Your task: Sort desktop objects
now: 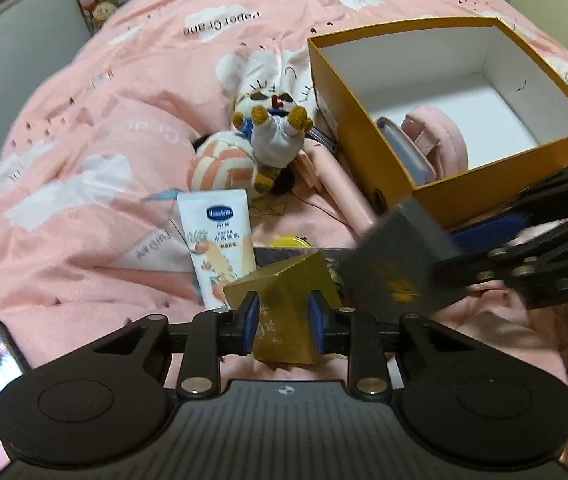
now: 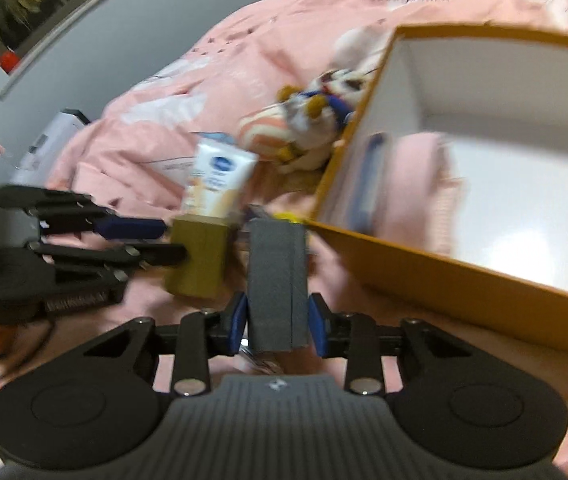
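Two small cartons are held above the pink printed bedspread (image 1: 84, 128): a shiny gold cardboard carton (image 1: 284, 312) is clenched between the blue pads of the left claw (image 1: 284, 322), and a dark grey rectangular carton (image 2: 278, 284) is gripped upright in the right claw (image 2: 278, 328). An open orange cardboard box with a white interior (image 1: 363, 120) lies ahead and to the right of both. The right claw is judged nearer its rim, so the grey carton is likely dropped in first.
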Demonstrator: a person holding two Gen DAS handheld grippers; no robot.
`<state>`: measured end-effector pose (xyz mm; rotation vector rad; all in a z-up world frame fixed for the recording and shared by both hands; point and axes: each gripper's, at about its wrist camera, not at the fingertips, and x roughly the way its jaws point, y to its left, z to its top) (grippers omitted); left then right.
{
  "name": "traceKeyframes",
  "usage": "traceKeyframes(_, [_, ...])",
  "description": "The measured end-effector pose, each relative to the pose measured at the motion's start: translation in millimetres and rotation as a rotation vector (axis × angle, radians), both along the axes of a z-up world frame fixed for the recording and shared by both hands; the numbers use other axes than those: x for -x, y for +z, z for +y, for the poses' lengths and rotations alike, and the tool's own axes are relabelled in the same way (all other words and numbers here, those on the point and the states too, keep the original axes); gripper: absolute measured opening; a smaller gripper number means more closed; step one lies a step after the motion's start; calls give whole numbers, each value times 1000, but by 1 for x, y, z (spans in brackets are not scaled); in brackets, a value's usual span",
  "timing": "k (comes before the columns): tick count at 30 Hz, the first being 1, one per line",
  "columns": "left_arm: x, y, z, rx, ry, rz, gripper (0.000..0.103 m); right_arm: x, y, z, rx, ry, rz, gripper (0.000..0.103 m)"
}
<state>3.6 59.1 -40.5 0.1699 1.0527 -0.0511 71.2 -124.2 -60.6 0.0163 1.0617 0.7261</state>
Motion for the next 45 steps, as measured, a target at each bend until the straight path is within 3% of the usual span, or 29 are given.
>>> traceKeyframes(4, [3,10,-2,-104,1,-50,28,16,7,-11,161,-8,-79,35])
traceKeyframes(7, [5,17,4,-135,28,-73,27,24,10,-23,257,-31,-116,35])
traceKeyframes(12, [6,18,22,-34,68,-54,27,25,10,-44,318,-96,-129,35])
traceKeyframes(21, [-9,-8,17,6,29,-34,27,19,-2,-57,302,-184,-74,35])
traceKeyframes(25, [-27,-19,28,102,21,-42,30,19,-5,-53,307,-180,-77,35])
traceKeyframes(27, [-37,-26,29,115,17,-19,31,17,-6,-53,300,-182,-69,35])
traceKeyframes(37, [-49,-52,14,164,-77,79,31,9,-16,-47,318,-182,-26,36])
traceKeyframes(45, [-41,-56,-6,339,-219,163,27,4,-19,-43,319,-154,13,36])
